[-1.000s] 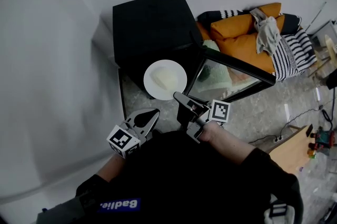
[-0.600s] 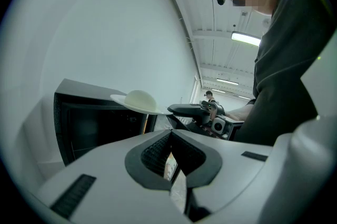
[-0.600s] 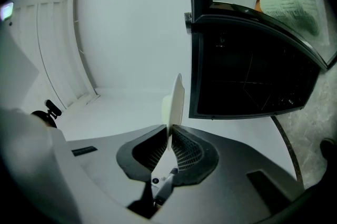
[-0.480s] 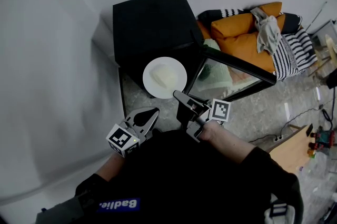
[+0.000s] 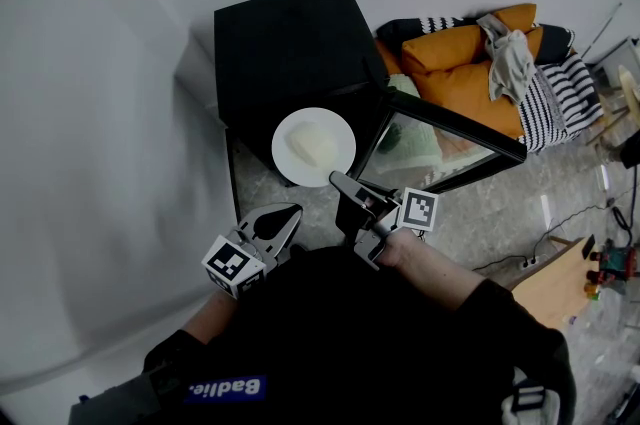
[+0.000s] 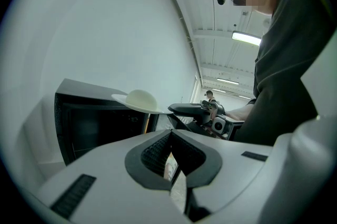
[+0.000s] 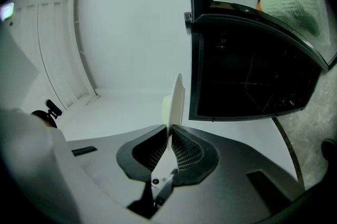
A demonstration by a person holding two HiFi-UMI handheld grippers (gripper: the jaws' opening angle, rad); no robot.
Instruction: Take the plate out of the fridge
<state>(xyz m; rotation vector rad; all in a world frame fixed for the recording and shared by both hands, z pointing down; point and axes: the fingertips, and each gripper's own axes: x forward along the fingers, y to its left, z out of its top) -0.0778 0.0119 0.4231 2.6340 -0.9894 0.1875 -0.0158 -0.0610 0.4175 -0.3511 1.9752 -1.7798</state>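
Plate out in the open: the right gripper (image 5: 338, 181) has its fingers (image 7: 187, 152) pinched on the near rim of the white plate (image 5: 290, 168). The plate carries a pale mound of food (image 5: 315, 145) and hangs just in front of the black fridge (image 5: 285, 43), beside its open door (image 5: 440, 148). The left gripper (image 5: 285, 216) is closed on nothing. The removal looks all but done. The next move calls for keeping the plate level while finding somewhere to set it.
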